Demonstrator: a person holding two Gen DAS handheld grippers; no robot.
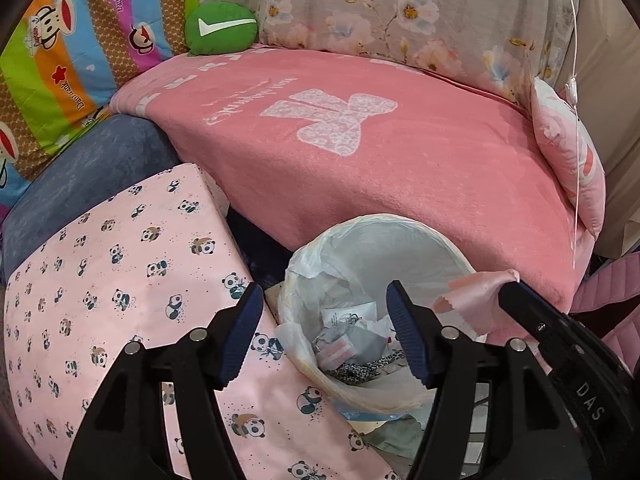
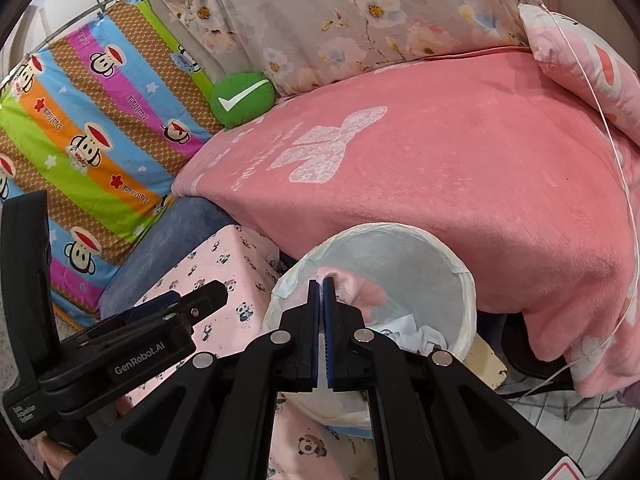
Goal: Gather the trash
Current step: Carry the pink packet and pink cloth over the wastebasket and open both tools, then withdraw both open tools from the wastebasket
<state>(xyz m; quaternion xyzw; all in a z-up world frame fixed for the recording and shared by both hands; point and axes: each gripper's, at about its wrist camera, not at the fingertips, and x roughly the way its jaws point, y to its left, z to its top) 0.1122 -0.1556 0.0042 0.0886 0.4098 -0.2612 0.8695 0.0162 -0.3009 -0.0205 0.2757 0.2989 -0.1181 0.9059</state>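
Note:
A white trash bin (image 1: 420, 248) lined with a thin plastic bag stands on the floor in front of the pink bed; it also shows in the right wrist view (image 2: 460, 276). Paper scraps and wrappers (image 1: 352, 344) lie inside it. My right gripper (image 2: 321, 280) is shut on a pink wrapper (image 2: 356, 288) and holds it over the bin's mouth; the same wrapper (image 1: 472, 292) shows at the right gripper's tip (image 1: 510, 284) in the left wrist view. My left gripper (image 1: 324, 300) is open and empty, just above the bin's near rim.
A pink panda-print cushion (image 1: 120, 288) lies left of the bin, over a blue pouf (image 1: 92, 176). The pink blanket (image 1: 360, 152) covers the bed behind. A green check-mark pillow (image 1: 220, 28), striped and floral bedding and a thin white cord (image 1: 574, 92) lie farther back.

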